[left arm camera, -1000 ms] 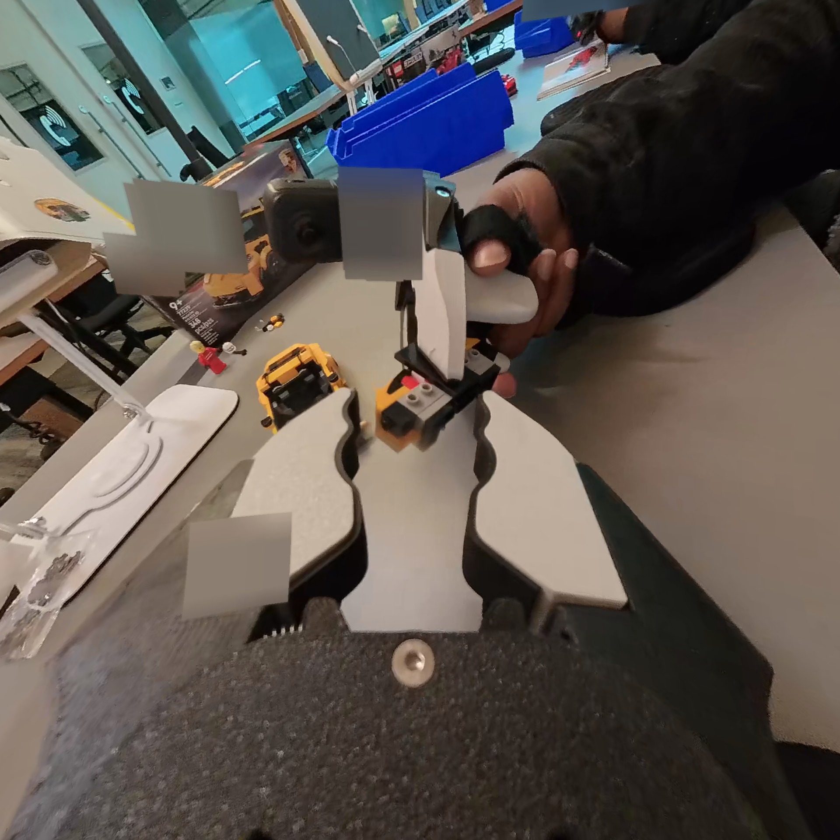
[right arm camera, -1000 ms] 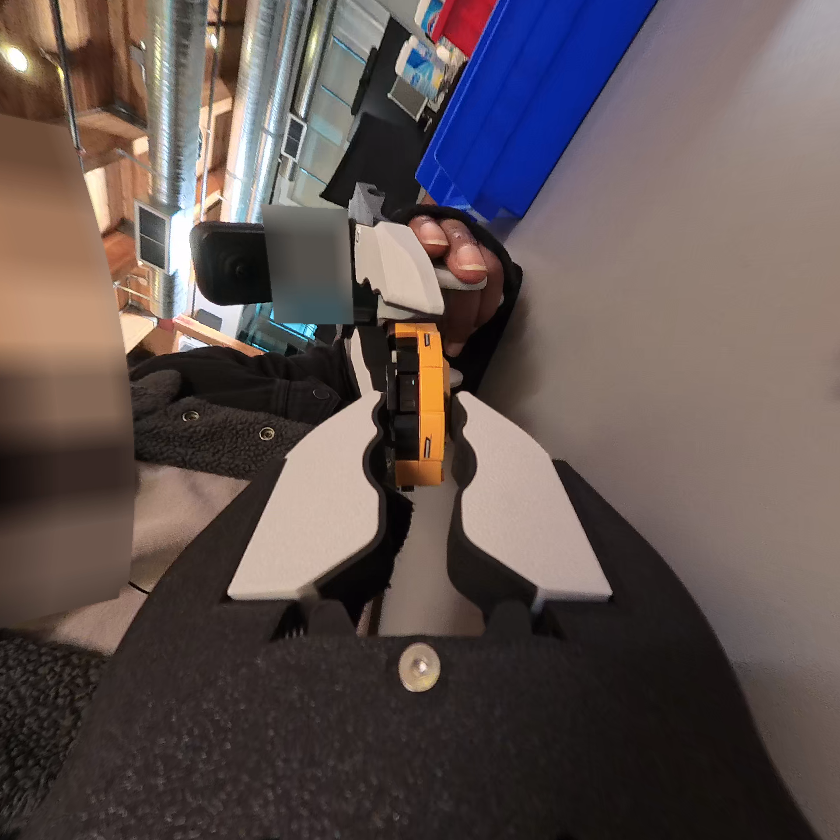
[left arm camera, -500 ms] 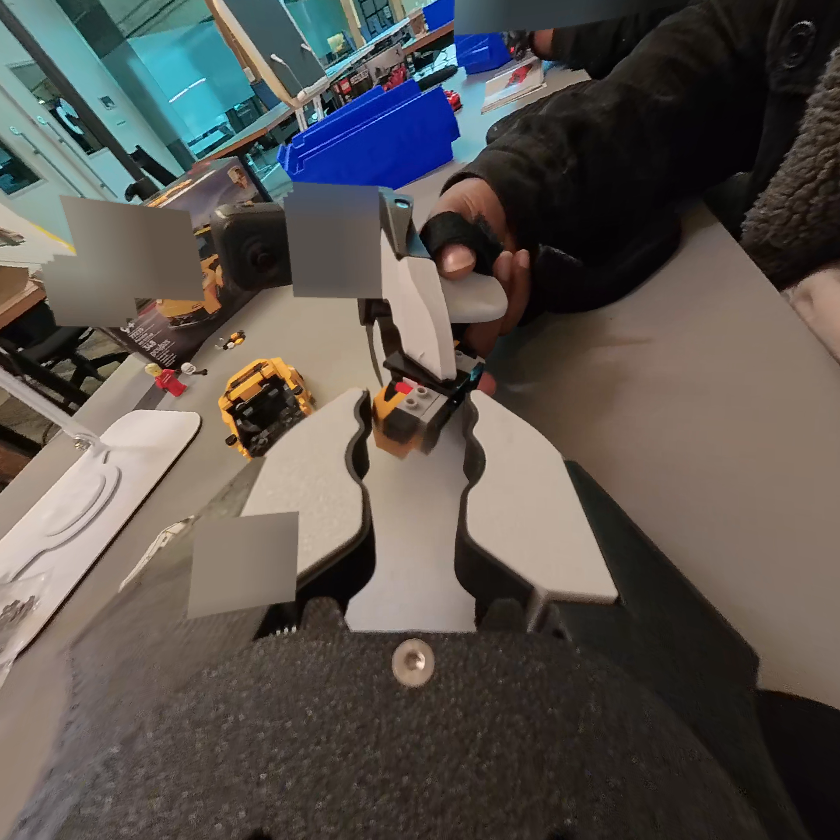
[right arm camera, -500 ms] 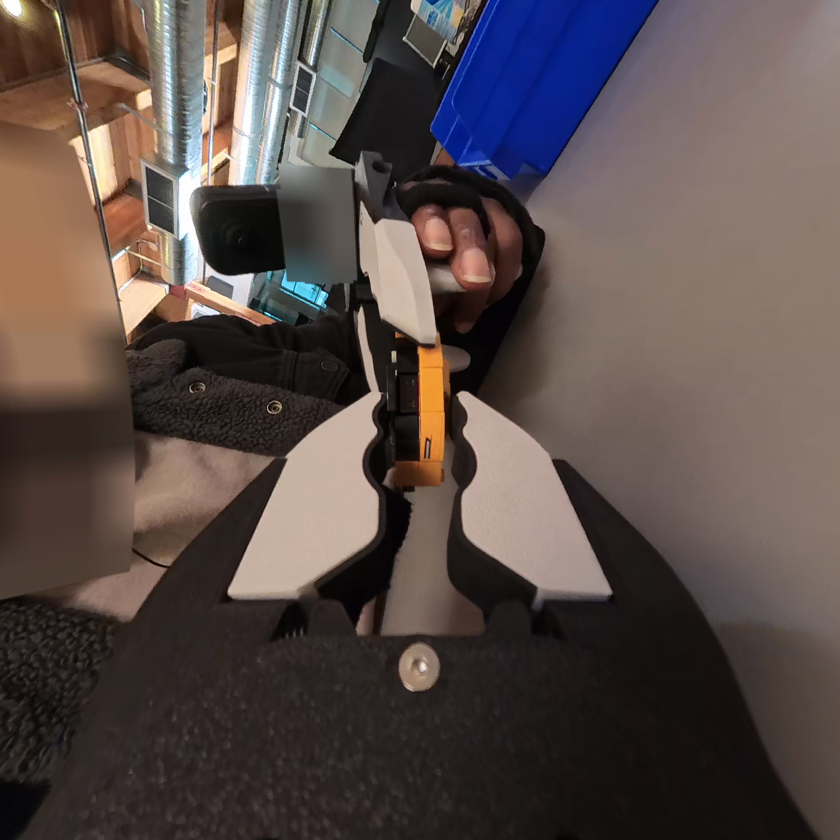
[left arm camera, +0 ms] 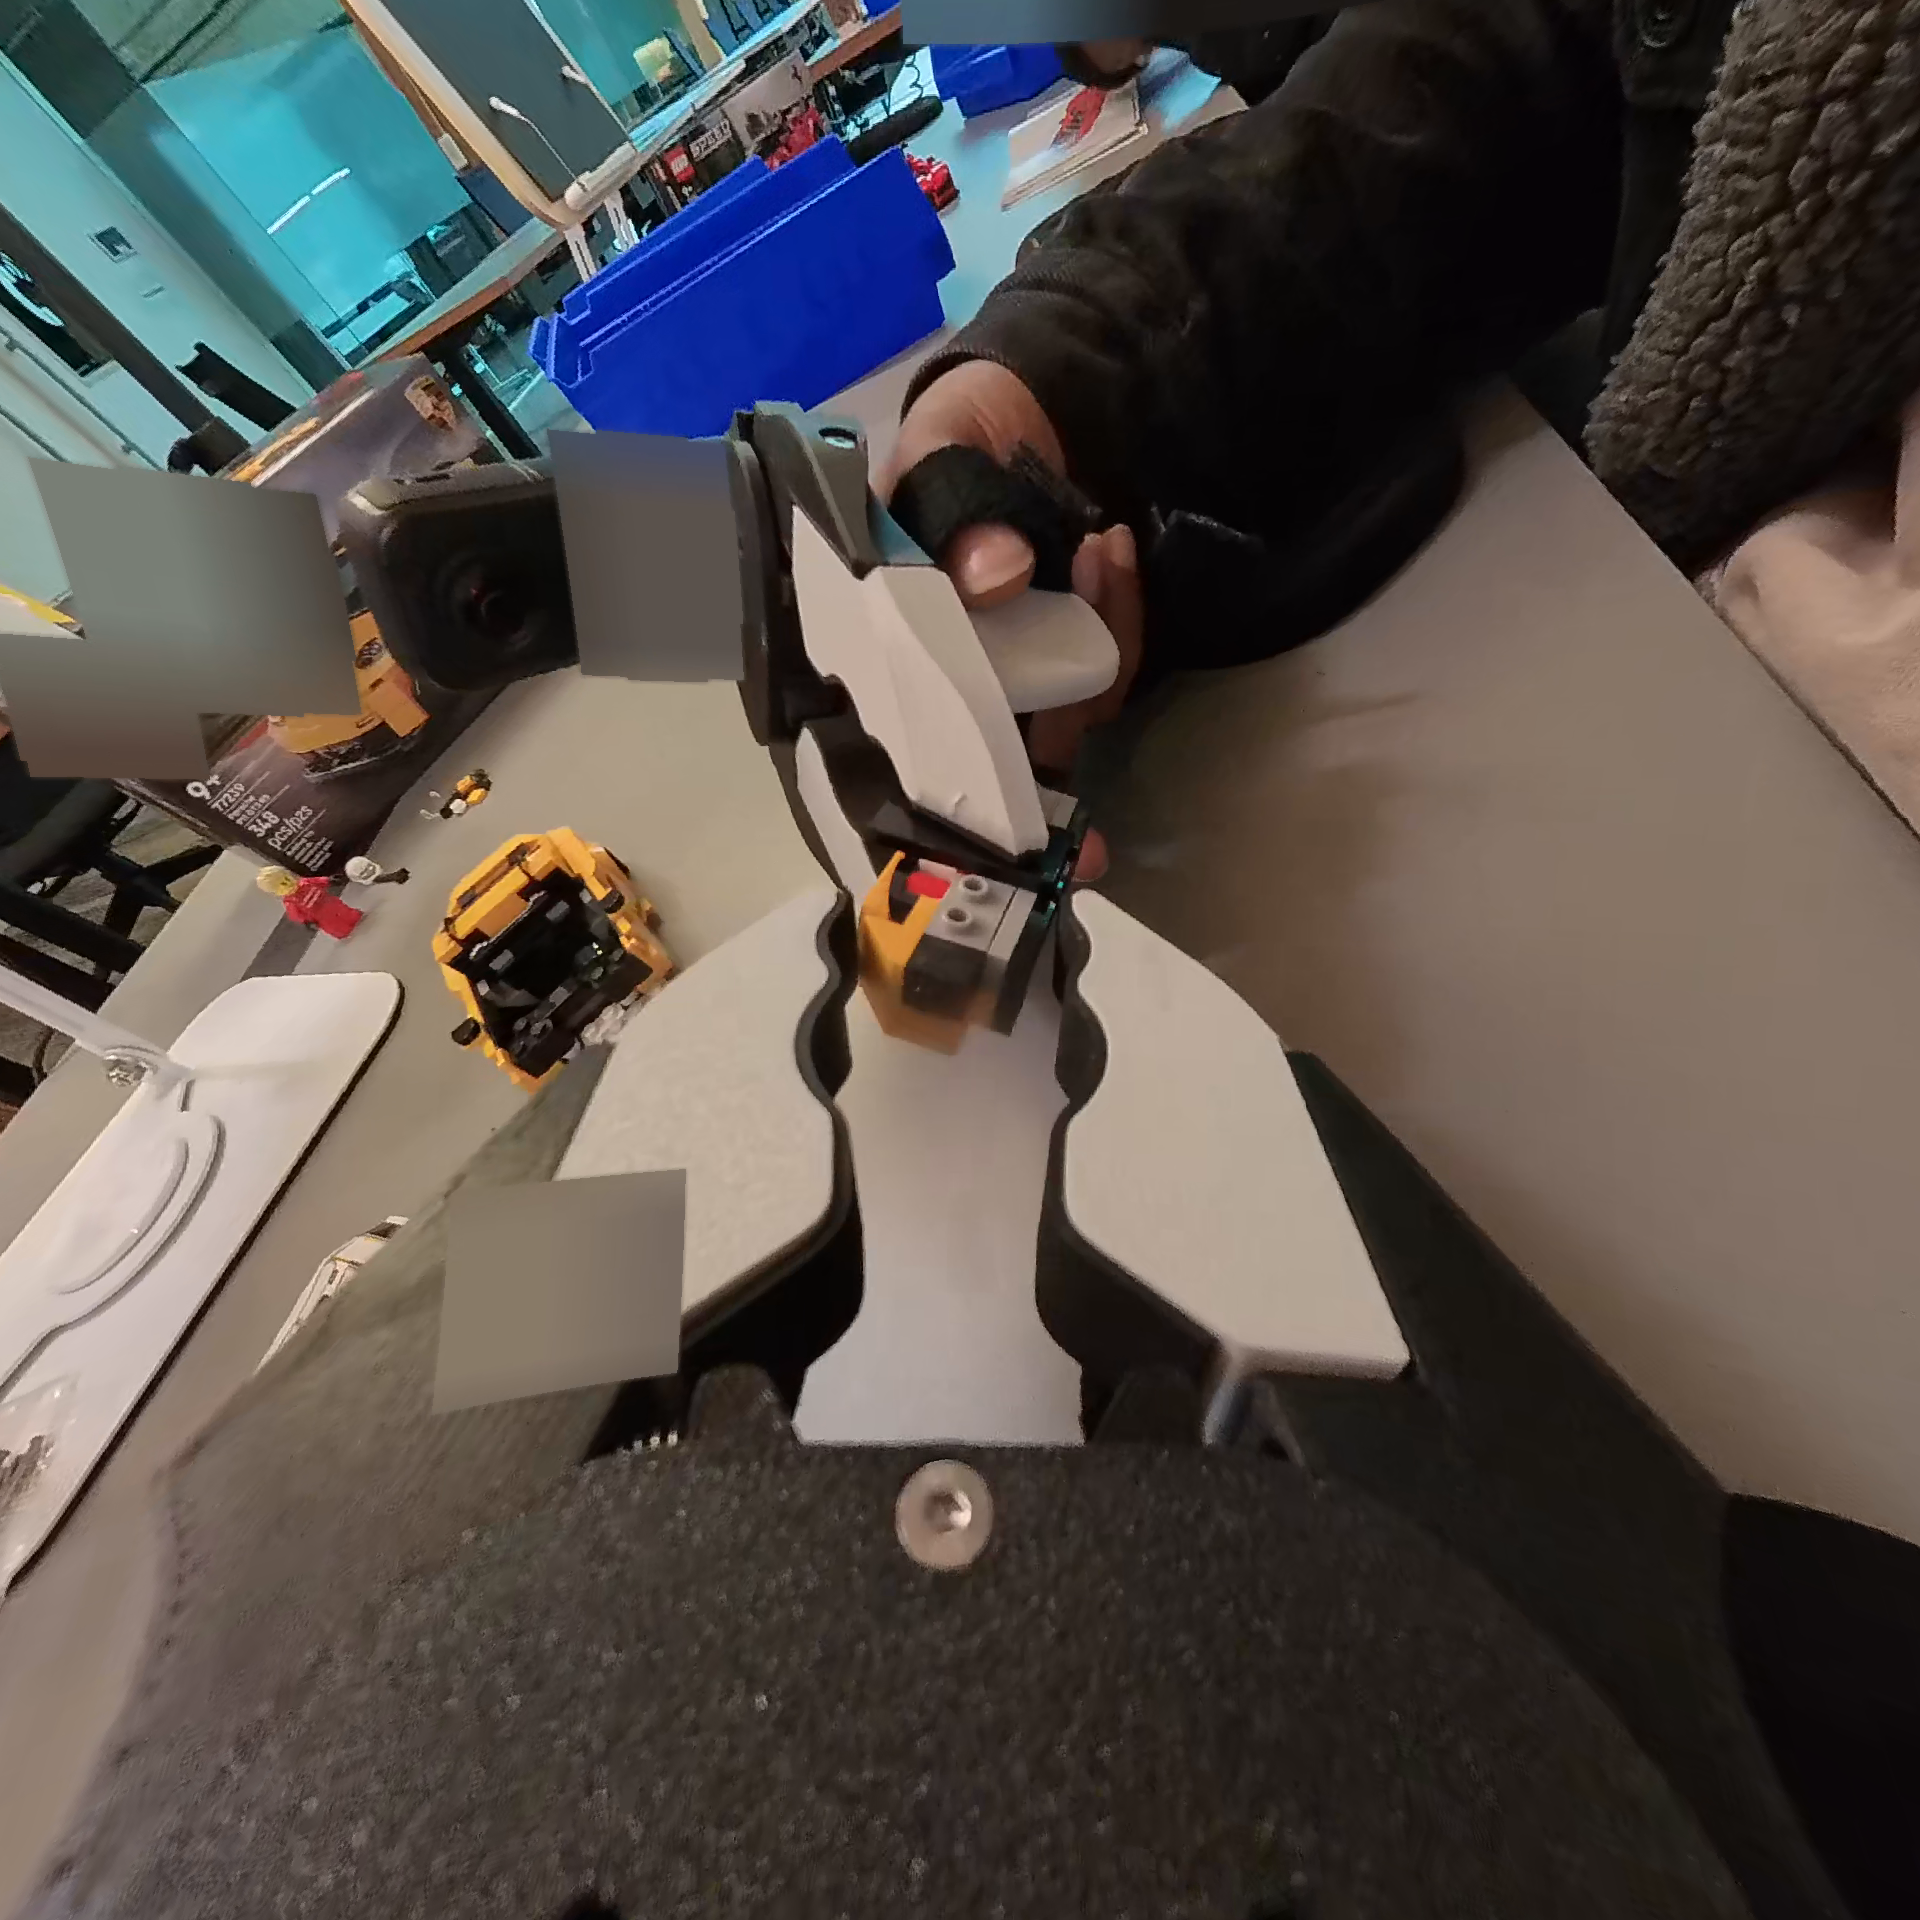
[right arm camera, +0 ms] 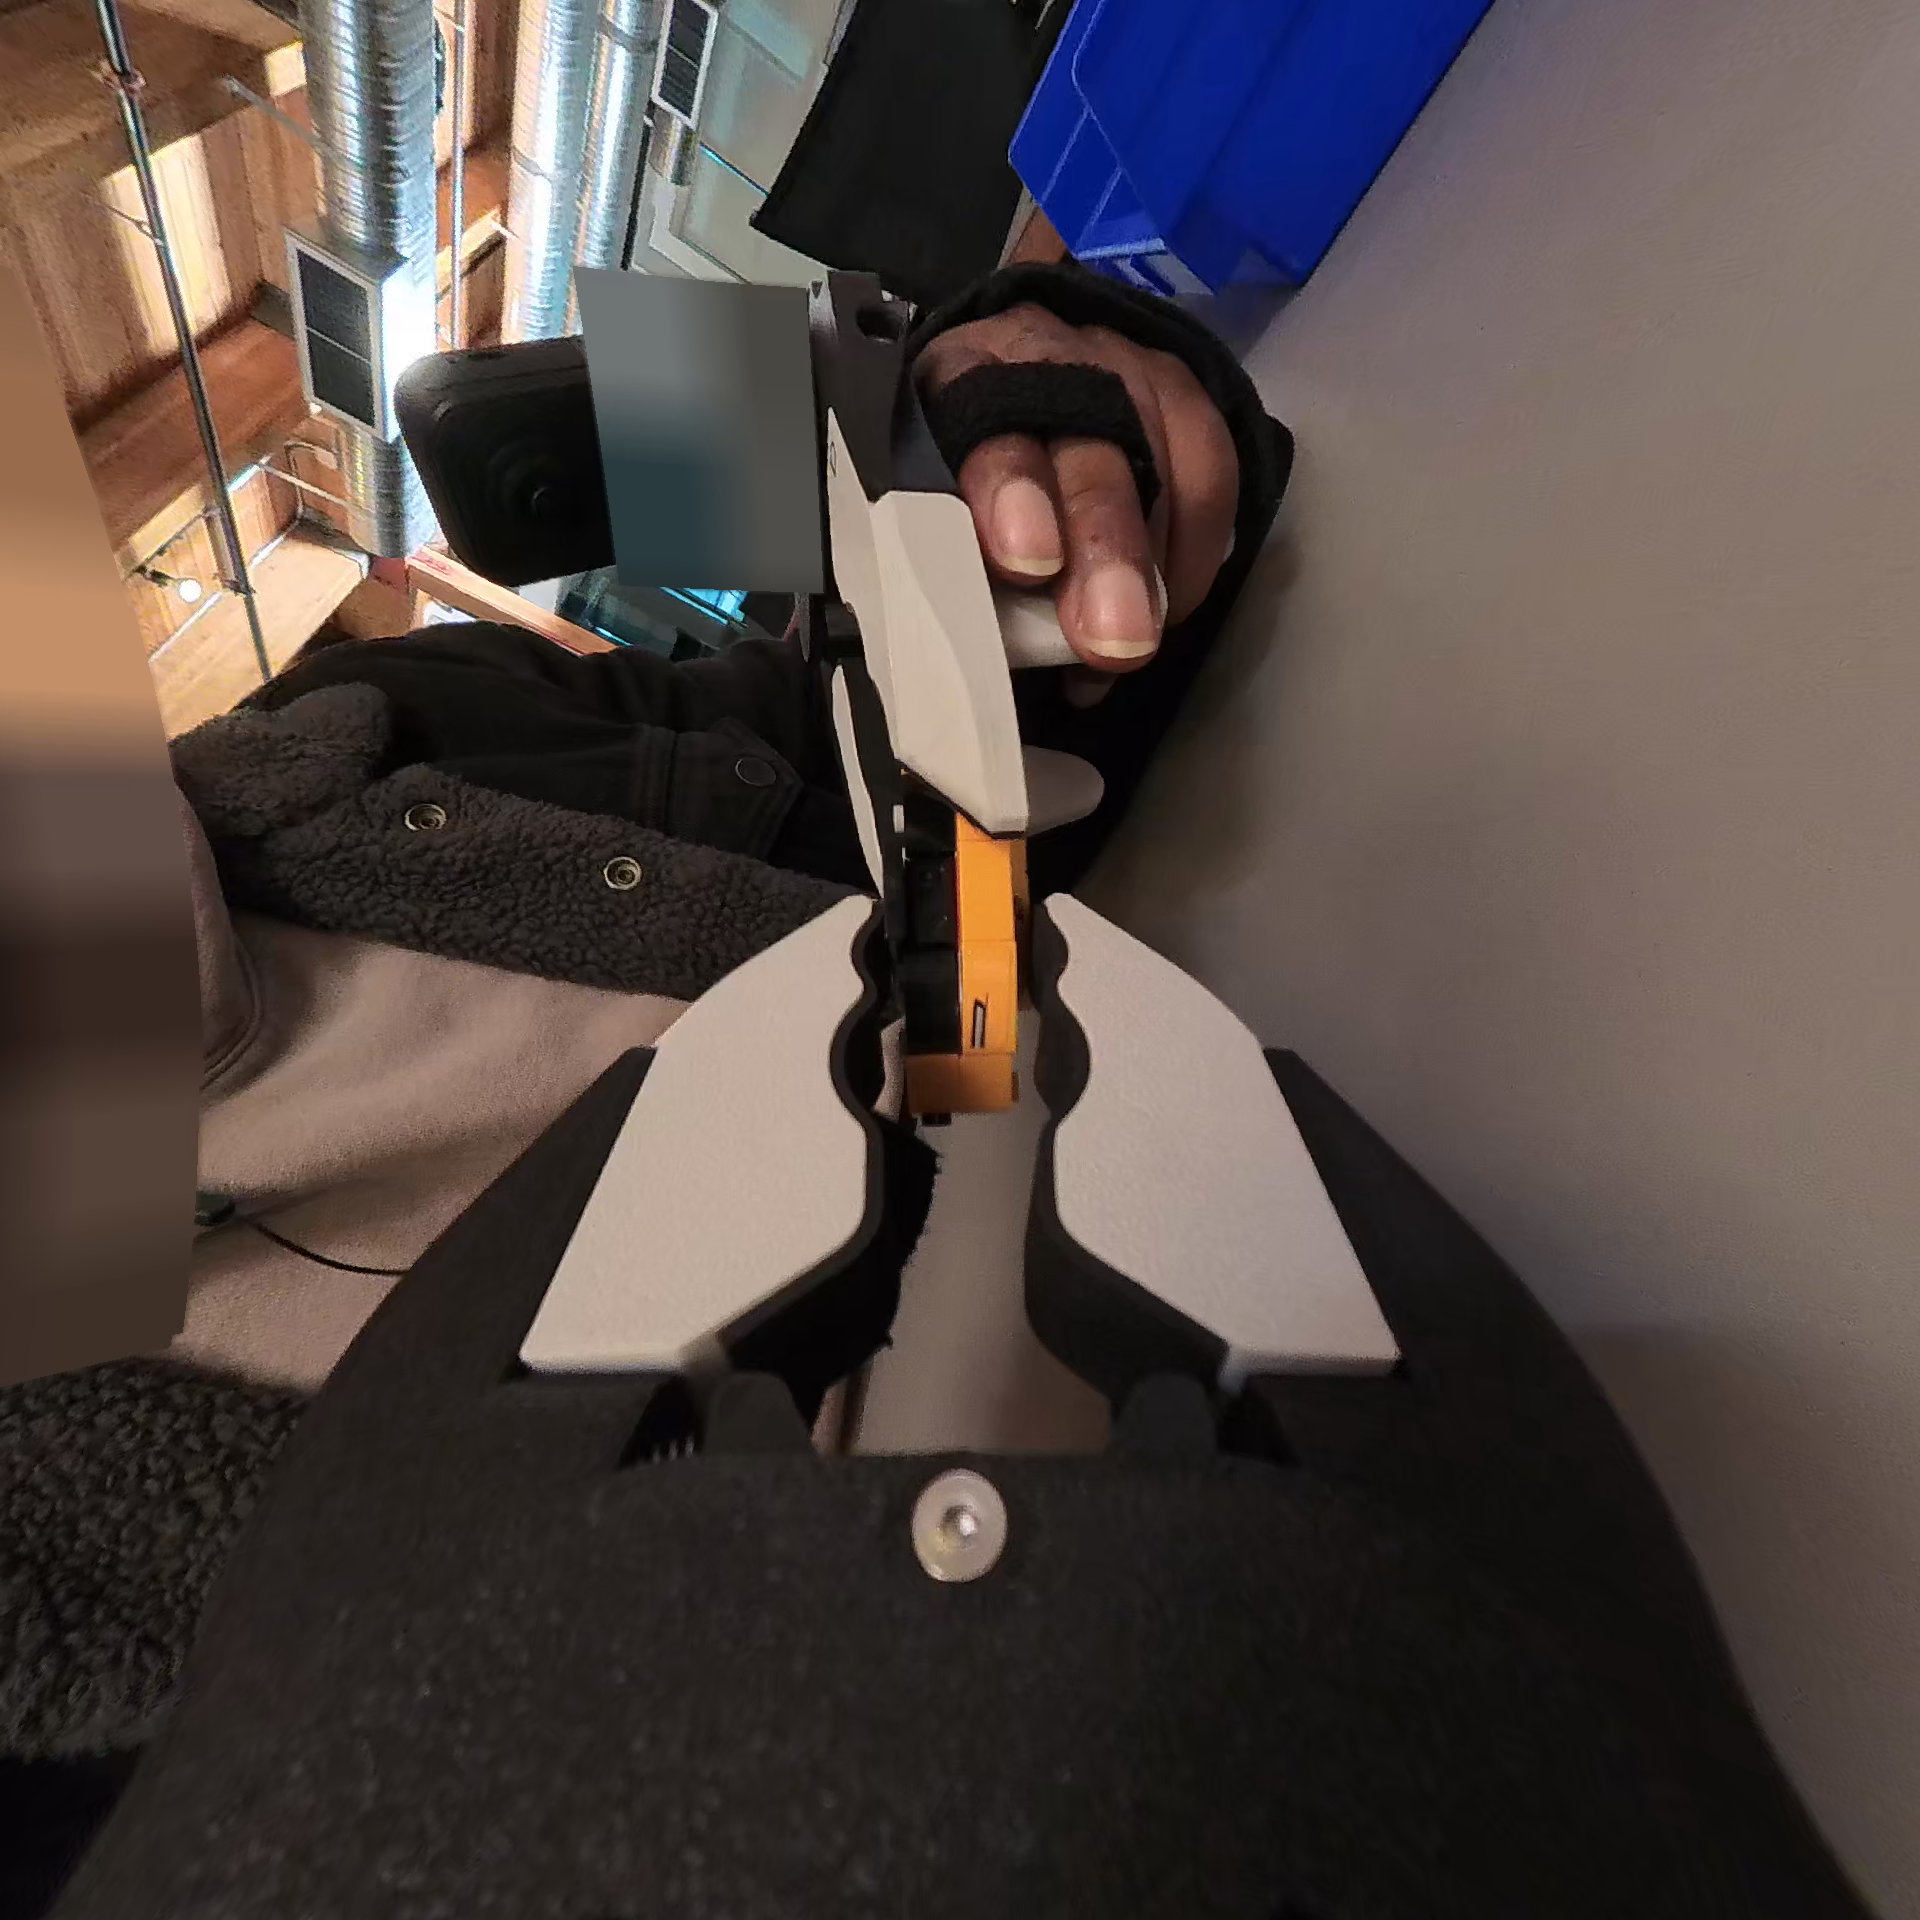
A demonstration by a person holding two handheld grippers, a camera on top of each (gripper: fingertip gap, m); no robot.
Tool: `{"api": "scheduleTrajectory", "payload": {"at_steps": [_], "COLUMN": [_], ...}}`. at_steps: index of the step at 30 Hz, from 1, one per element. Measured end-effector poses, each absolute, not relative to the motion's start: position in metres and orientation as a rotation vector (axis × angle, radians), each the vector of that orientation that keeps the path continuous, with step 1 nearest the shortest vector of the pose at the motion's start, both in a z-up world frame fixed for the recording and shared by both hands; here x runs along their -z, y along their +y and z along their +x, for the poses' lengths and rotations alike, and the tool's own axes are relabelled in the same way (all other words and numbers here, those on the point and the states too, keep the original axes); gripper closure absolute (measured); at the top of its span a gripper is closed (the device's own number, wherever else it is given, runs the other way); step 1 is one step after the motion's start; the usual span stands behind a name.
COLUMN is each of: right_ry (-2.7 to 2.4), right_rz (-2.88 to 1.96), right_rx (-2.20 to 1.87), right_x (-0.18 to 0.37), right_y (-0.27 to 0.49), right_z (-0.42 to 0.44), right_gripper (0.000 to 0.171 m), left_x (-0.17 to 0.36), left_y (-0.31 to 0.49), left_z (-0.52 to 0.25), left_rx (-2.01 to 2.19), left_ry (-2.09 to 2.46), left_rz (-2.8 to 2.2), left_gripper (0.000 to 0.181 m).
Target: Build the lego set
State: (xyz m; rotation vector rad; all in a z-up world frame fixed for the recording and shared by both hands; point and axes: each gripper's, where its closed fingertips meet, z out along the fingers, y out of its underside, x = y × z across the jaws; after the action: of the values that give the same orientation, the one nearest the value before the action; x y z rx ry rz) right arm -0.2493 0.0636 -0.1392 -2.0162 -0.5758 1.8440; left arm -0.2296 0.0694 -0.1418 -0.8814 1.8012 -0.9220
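Note:
A small yellow, grey and black lego sub-assembly (left arm camera: pixel 940 961) is held above the grey table (left arm camera: pixel 1455 935) between both grippers. My left gripper (left arm camera: pixel 951 925) has its white fingers closed against the sub-assembly's sides from below. My right gripper (left arm camera: pixel 935 842) comes down from above and clamps its top end. In the right wrist view the same sub-assembly (right arm camera: pixel 977 987) sits edge-on between my right gripper's (right arm camera: pixel 956 920) fingers, and my left gripper (right arm camera: pixel 951 821) grips its far end. A partly built yellow car body (left arm camera: pixel 551 956) lies on the table to the left.
A red minifigure (left arm camera: pixel 312 899) and a tiny loose piece (left arm camera: pixel 462 795) lie near the lego box (left arm camera: pixel 343 790). A white stand base (left arm camera: pixel 156 1164) is at the left edge. Blue bins (left arm camera: pixel 748 291) stand behind. A person's dark sleeve (left arm camera: pixel 1299 364) rests at the right. The tips of both grippers are at nearly the same place. The partly built yellow car body (left arm camera: pixel 551 956) sits 15 cm or so from the ends of my left fingers.
My left gripper's fingers have narrowed onto the sub-assembly. Both grippers have drawn closer together, with the right gripper still clamped on the piece.

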Motion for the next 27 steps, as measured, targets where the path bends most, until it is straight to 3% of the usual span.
{"api": "scheduleTrajectory", "payload": {"at_steps": [14, 20, 27], "right_ry": [-0.550, -0.592, -0.917], "right_rz": [-1.928, -1.891, -1.848], "right_rx": [-1.678, -1.667, -1.169], "right_x": [0.131, 0.127, 0.139], "right_y": [0.080, 0.079, 0.086], "right_z": [-0.238, -0.236, -0.217], "right_gripper": [0.137, 0.147, 0.147], "left_x": [0.128, 0.125, 0.139], "left_y": [0.089, 0.091, 0.095], "left_z": [-0.228, -0.228, -0.228], "left_rx": [0.830, 0.765, 0.962], "left_ry": [1.675, 1.658, 1.694], "left_rz": [-0.888, -0.853, -1.082], "left_gripper": [0.146, 0.146, 0.130]}}
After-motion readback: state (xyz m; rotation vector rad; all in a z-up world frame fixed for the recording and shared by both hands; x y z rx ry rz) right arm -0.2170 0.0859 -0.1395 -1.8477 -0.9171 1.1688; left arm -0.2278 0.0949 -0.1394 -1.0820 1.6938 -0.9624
